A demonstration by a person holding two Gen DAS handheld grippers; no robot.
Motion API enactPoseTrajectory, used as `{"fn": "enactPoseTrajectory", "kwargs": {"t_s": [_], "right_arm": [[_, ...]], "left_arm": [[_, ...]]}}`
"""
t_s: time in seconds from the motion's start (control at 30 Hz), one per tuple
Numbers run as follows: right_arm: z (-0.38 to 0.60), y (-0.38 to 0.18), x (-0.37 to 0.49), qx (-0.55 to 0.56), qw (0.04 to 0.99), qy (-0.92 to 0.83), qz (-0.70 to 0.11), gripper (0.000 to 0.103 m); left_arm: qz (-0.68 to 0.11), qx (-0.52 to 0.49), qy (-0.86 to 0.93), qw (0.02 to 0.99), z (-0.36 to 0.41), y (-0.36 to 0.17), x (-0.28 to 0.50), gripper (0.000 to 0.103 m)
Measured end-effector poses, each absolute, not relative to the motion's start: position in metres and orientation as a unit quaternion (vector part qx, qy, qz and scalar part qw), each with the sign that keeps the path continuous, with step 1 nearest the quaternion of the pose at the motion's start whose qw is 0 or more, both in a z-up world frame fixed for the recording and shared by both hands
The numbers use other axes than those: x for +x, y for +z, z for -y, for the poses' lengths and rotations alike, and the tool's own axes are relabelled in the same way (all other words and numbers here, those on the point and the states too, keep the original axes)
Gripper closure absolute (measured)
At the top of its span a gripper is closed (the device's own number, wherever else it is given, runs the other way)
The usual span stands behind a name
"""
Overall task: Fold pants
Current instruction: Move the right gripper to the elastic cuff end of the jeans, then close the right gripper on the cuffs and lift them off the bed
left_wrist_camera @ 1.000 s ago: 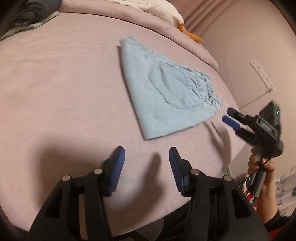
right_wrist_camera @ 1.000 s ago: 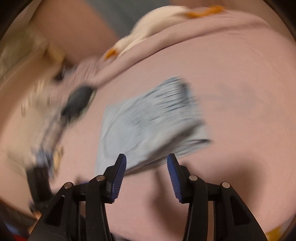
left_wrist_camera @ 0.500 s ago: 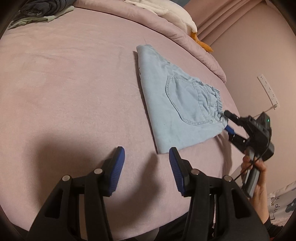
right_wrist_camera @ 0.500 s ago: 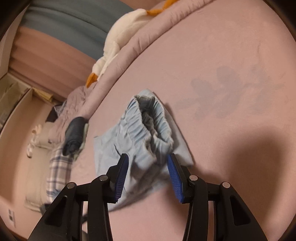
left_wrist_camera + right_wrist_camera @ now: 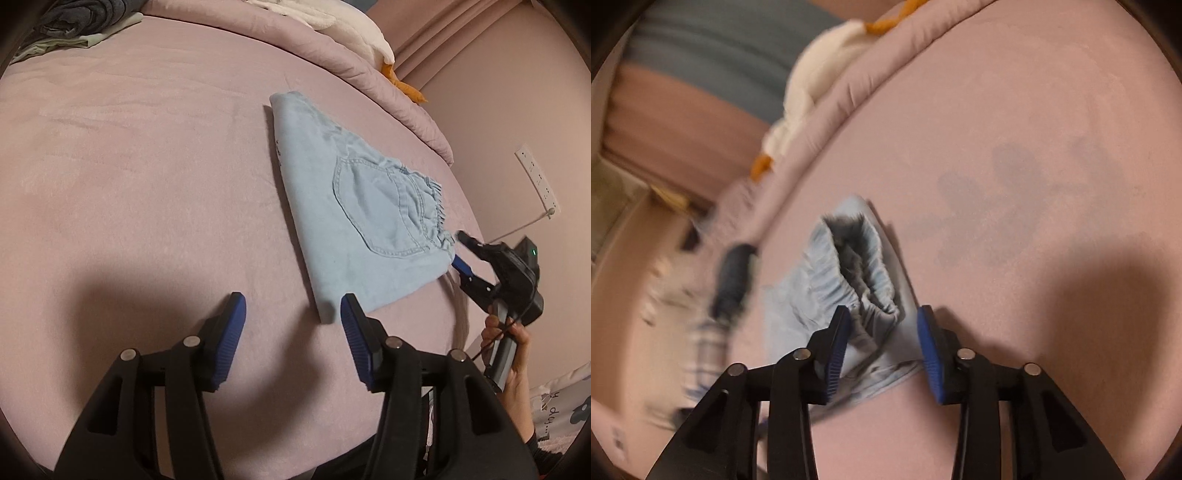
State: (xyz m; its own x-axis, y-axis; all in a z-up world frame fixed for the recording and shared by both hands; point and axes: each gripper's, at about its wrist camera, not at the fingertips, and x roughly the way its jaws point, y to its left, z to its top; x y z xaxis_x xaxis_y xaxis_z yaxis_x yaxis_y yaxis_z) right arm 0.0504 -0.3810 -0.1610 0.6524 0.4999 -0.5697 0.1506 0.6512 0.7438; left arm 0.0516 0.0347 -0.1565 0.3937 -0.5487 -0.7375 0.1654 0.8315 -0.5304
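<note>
Light blue denim pants [image 5: 365, 206] lie folded flat on a pink bed [image 5: 147, 177], back pocket up, elastic waistband toward the right edge. My left gripper [image 5: 291, 314] is open and empty just in front of the pants' near corner. My right gripper [image 5: 882, 325] is open, its jaws standing on either side of the gathered waistband [image 5: 860, 273]. It also shows in the left wrist view [image 5: 458, 247], one finger above the waistband corner and one below. The pants also show in the right wrist view [image 5: 798, 306].
A rolled pink duvet [image 5: 332, 48] with a white and orange plush toy [image 5: 369, 33] runs along the far side. Folded dark and green clothes [image 5: 74, 26] sit at the far left. A wall with a power strip [image 5: 535, 177] lies right of the bed.
My right gripper has moved in from beside the bed until its open jaws straddle the waistband. My left gripper has come closer to the pants' near corner.
</note>
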Motion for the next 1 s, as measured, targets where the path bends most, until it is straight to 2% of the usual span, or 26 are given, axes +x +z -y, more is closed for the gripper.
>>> {"fn": "enactPoseTrajectory", "kwargs": {"t_s": [0.03, 0.07, 0.1, 0.13, 0.23, 0.6, 1.0], "right_arm": [[0.387, -0.161, 0.047, 0.415, 0.813, 0.109, -0.393, 0.045], [0.393, -0.162, 0.044, 0.429, 0.809, 0.113, -0.386, 0.036], [0.397, -0.163, 0.043, 0.437, 0.805, 0.12, -0.384, 0.035], [0.4, -0.165, 0.043, 0.443, 0.8, 0.128, -0.385, 0.035], [0.398, -0.169, 0.053, 0.434, 0.787, 0.148, -0.413, 0.032], [0.353, -0.168, 0.111, 0.317, 0.782, 0.223, -0.489, 0.031], [0.325, -0.169, 0.142, 0.263, 0.783, 0.271, -0.494, 0.031]], "left_arm": [[-0.506, -0.196, -0.219, 0.811, -0.036, -0.157, 0.054, 0.048], [-0.508, -0.204, -0.22, 0.807, -0.038, -0.158, 0.057, 0.048], [-0.51, -0.214, -0.221, 0.803, -0.039, -0.16, 0.061, 0.043], [-0.511, -0.223, -0.224, 0.8, -0.039, -0.16, 0.065, 0.035], [-0.51, -0.234, -0.225, 0.797, -0.033, -0.16, 0.079, 0.03], [-0.51, -0.22, -0.287, 0.78, 0.005, -0.164, 0.123, 0.03], [-0.501, -0.179, -0.301, 0.791, 0.038, -0.164, 0.147, 0.03]]}}
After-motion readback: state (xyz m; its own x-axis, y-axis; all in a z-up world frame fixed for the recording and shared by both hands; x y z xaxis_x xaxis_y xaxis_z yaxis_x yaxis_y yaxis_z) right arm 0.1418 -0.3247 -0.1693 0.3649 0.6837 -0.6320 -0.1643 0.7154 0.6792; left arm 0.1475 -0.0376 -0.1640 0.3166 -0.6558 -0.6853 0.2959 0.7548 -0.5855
